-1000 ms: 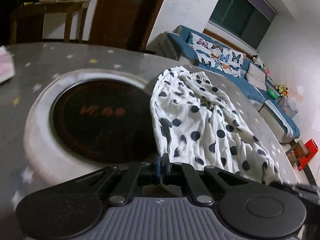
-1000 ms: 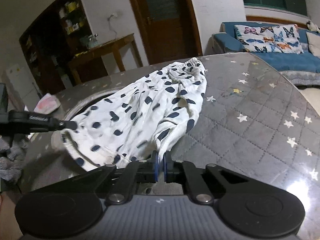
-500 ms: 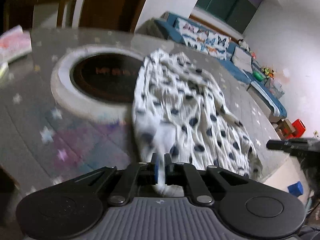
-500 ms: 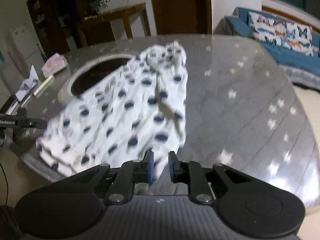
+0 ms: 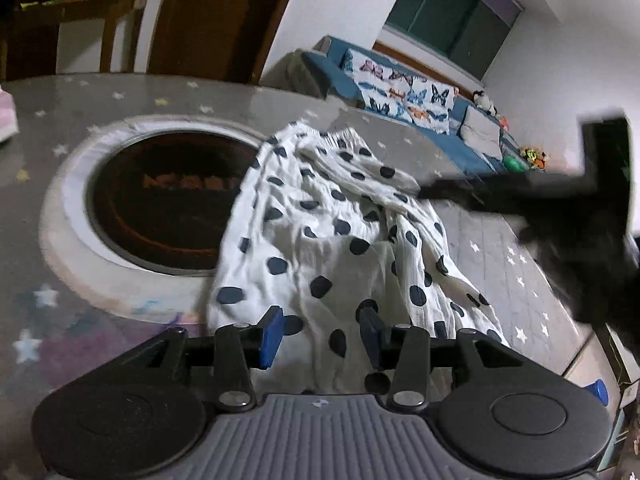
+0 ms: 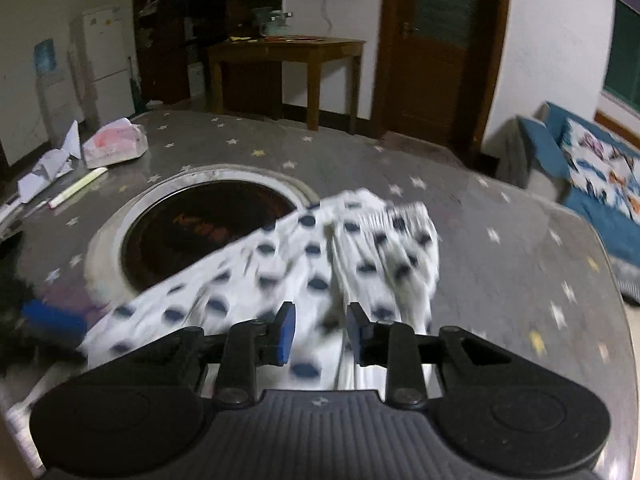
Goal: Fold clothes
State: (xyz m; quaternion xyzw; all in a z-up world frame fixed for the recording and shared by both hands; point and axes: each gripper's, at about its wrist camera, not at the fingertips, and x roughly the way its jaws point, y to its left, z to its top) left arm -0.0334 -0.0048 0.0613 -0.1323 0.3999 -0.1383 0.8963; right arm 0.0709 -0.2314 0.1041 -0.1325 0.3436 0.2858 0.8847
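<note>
A white garment with dark polka dots [image 5: 332, 240] lies spread on the grey star-patterned table [image 5: 500, 264], its far end bunched. My left gripper [image 5: 320, 332] hangs over the garment's near edge; its jaws are opening, with cloth showing below the gap and no pad pressing on it. The right gripper's black body [image 5: 560, 204] reaches in, blurred, from the right over the garment's far side. In the right wrist view the garment [image 6: 360, 248] is blurred, and my right gripper [image 6: 321, 330] is opening just above it, gripping nothing. One blue pad of the left gripper [image 6: 54, 318] shows at the left.
A round dark inset with a pale rim [image 6: 200, 224] is set in the table beside the garment. A tissue pack [image 6: 114, 148], papers and a pen lie at the far left. A wooden side table [image 6: 288, 48] and a blue sofa [image 5: 420, 120] stand beyond the table.
Both grippers were shut at the garment's near edge and now stand apart from it. The right gripper has swung round to the garment's far side; the left drew back, then came forward.
</note>
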